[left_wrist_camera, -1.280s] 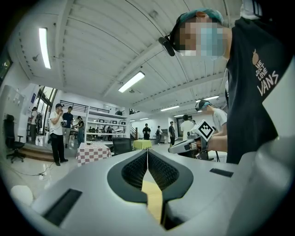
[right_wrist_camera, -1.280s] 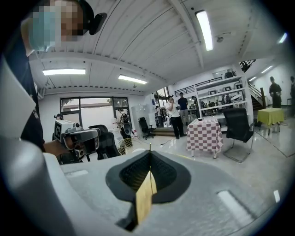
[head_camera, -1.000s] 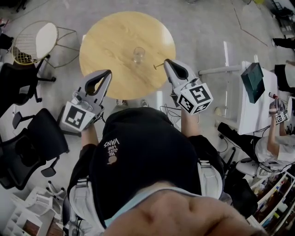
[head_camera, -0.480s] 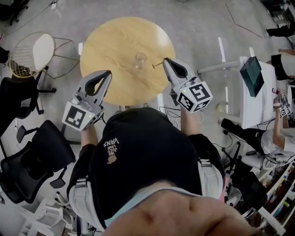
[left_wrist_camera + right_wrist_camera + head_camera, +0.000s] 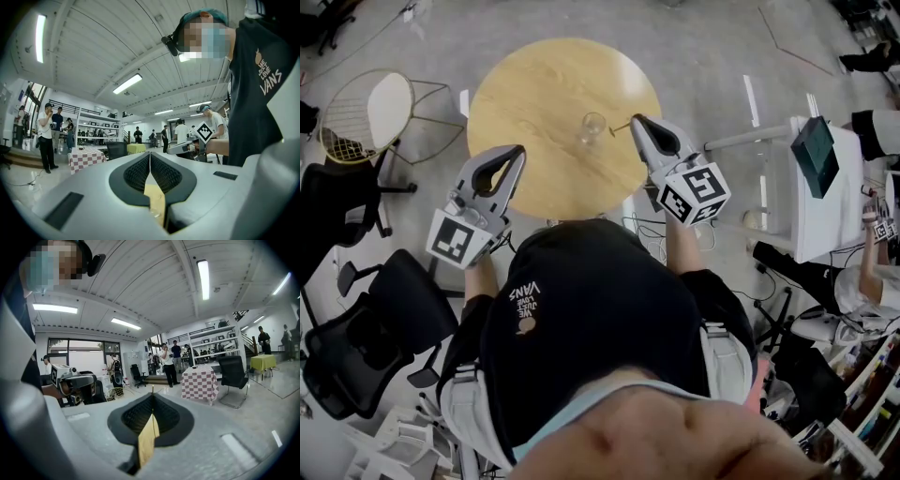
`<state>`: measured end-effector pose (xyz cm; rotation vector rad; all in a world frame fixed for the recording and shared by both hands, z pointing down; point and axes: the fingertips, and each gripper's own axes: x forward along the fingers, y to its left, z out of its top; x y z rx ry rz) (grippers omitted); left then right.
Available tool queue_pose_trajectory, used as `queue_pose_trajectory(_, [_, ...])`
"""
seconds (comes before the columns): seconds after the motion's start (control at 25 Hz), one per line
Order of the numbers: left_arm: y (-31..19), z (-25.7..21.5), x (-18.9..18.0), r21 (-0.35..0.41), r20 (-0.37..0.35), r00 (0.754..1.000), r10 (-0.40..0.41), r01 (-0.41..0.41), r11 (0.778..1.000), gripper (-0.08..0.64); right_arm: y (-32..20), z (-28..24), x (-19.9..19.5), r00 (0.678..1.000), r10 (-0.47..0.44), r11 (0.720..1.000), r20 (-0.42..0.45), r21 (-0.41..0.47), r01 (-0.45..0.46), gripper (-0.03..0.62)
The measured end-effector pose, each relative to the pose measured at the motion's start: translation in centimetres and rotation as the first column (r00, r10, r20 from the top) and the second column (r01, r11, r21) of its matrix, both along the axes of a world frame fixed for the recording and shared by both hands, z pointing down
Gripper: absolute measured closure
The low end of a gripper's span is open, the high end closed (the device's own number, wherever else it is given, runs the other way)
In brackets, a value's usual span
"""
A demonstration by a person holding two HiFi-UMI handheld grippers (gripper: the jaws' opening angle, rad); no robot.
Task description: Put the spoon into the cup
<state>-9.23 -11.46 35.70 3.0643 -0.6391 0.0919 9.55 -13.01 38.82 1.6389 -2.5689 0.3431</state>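
There were two grippers, one cup, one spoon and one round wooden table (image 5: 534, 94). Next to the table stood one wire chair (image 5: 370, 98) with a white seat. At least two black office chairs (image 5: 370, 319) stood on the left. One white desk (image 5: 825, 211) stood on the right with one dark green box (image 5: 816, 157) on it.

The glass cup (image 5: 593, 127) stood up straight on the table, closer to the right edge than to the left. Bare wood showed all around it, and most of it lay on the left and far sides. Grey floor ran round the far side of the table. The wire chair was close to the left edge.

The right gripper (image 5: 635, 122) was over the right side of the table, near the edge. Its jaws were squeezed together on the thin handle of the spoon (image 5: 621, 129). The right gripper view showed the handle as a thin stick poking out past the tip of the right gripper (image 5: 153, 394). The spoon pointed from that tip toward the cup. Its end was just beside the cup and not inside it.

The left gripper (image 5: 521, 150) was at the near left edge of the table, well apart from the cup. The left gripper view showed the left gripper (image 5: 150, 153) with its jaws pressed together and holding nothing.
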Motion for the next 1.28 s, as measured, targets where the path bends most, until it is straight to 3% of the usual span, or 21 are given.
queue_pose_trajectory(1.28, [-0.7,0.3,-1.9,-0.006,0.030,0.996,-0.089,0.089,0.996,0.561,-4.3,2.7,-1.9,0.997,-0.079,0.996,-0.002,-0.036,0.079,0.592])
